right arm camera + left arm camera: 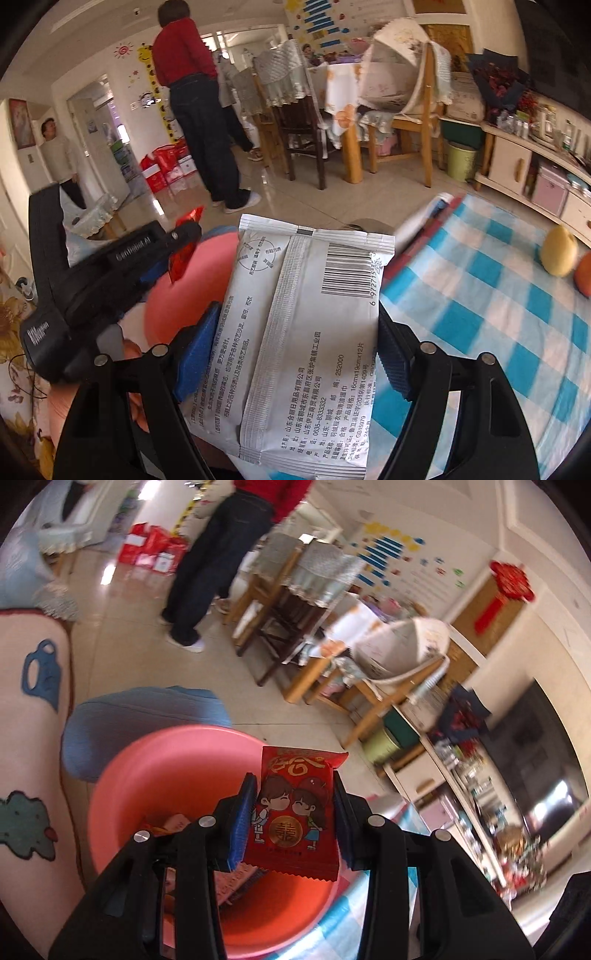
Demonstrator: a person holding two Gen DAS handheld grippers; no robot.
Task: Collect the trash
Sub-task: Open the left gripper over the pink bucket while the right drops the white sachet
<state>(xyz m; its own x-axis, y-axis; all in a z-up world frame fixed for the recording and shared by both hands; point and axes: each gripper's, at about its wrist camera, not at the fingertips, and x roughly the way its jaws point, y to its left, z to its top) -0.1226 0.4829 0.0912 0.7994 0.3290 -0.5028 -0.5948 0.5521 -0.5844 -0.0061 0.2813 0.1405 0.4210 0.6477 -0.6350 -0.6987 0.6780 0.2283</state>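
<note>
Checked tablecloth [498, 314] holds fruit [558, 255]; pink basin [177, 768] sits beneath both claws.

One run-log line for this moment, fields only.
left gripper: shut on red packet over pink basin | right gripper: shut on white packet | neither dropped yet

A dining table [341, 79] under a patterned cloth stands on glossy beige floor tiles [295, 199]. Wooden chairs [413, 110] crowd around it; beside it a low cream cabinet [513, 166] lines the wall.
</note>
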